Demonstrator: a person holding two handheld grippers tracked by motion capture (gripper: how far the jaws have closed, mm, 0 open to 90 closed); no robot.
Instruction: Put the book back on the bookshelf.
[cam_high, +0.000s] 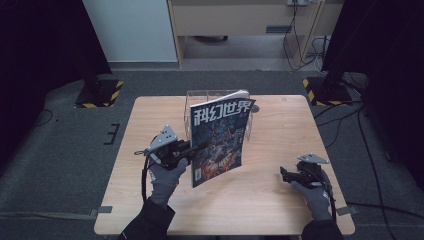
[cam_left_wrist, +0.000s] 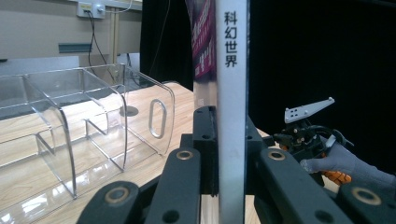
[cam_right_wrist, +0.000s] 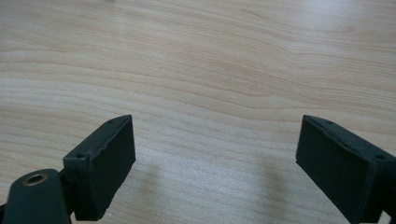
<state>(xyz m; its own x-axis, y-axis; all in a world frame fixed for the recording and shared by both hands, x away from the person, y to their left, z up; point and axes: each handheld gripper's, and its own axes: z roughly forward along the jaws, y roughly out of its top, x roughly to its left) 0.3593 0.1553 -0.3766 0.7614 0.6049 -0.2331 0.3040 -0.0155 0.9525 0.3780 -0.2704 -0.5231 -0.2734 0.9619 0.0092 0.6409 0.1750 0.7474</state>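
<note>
Magazine (cam_high: 218, 140) upright, spine vertical, in left gripper (cam_high: 192, 148).

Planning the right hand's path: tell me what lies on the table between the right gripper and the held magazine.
Nothing: the high view shows bare wooden table between the open right gripper and the magazine, which the left gripper holds upright.

A light wooden table (cam_high: 150, 200) carries a clear acrylic divider rack (cam_high: 192, 107) near its far edge.

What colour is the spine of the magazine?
The magazine spine is white or light grey with black characters, best seen in the left gripper view.
</note>
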